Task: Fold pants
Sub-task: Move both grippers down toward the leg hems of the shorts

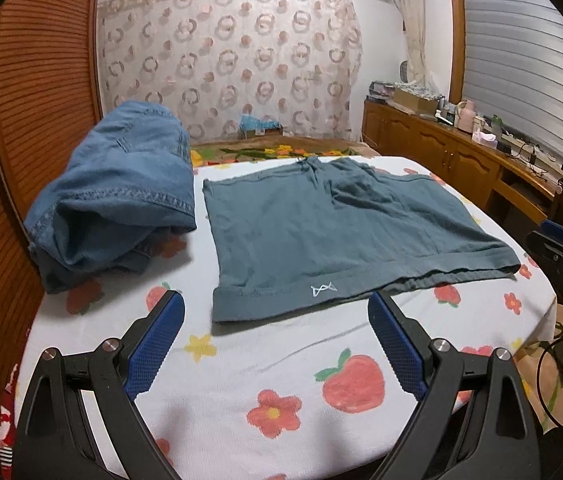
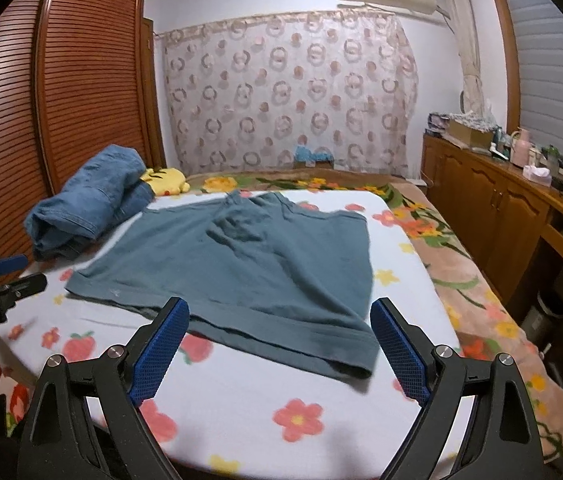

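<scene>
We are holding the left tongs spread wide and gripping nothing, hovering just before the near hem of the teal pants, which are lying flat on the table with its white cover printed in strawberries and flowers. The right tongs are likewise gaping and holding nothing, hanging over the near right corner of the same pants. To the left of the pants, a bundle of blue denim is sitting on the cover, near the pants' left edge but not touching it, with a yellow plush toy peeking out behind it. Nothing is lying on top of the pants. A slatted wooden wardrobe is standing at the left, a patterned curtain is hanging behind, and a cluttered wooden cabinet is running along the right
</scene>
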Demonstrator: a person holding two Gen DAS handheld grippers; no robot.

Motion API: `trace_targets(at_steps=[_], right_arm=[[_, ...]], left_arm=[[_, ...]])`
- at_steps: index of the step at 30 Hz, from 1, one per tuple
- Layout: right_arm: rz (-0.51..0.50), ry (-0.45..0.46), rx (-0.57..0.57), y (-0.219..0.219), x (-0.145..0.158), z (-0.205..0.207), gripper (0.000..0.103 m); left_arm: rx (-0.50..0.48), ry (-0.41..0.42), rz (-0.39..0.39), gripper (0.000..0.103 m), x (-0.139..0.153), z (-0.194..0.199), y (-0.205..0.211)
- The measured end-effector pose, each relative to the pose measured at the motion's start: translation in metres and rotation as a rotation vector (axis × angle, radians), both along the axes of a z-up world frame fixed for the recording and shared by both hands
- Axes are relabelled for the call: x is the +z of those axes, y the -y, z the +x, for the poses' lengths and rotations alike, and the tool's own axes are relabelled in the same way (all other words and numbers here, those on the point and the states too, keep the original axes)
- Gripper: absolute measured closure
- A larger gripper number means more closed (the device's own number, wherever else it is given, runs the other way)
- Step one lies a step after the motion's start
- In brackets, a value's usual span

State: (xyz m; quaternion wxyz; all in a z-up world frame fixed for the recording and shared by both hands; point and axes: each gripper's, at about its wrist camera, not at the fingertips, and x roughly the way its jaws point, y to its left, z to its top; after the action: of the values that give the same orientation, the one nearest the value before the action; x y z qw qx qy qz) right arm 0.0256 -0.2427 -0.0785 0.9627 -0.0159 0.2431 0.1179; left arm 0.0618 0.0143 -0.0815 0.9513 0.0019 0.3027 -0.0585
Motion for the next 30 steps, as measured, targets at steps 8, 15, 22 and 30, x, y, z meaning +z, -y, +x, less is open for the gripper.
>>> trace_targets(at_steps=[8, 15, 22, 30], right_arm=[[-0.015, -0.054, -0.042, -0.004, 0.003, 0.002, 0.012], [-0.013, -0.088, -0.080, -0.006, 0.007, 0.002, 0.012], [-0.008, -0.095, -0.096, -0.015, 0.013, 0.001, 0.012], [0.006, -0.076, -0.083, -0.007, 0.008, 0.007, 0.012]], left_arm=[[0.003, -0.063, 0.013, 0.009, -0.021, 0.013, -0.018], [-0.001, -0.095, 0.013, 0.009, -0.031, 0.024, -0.030], [-0.036, -0.162, 0.038, 0.009, -0.040, 0.039, -0.038], [-0.065, -0.256, 0.046, 0.007, -0.055, 0.055, -0.037]])
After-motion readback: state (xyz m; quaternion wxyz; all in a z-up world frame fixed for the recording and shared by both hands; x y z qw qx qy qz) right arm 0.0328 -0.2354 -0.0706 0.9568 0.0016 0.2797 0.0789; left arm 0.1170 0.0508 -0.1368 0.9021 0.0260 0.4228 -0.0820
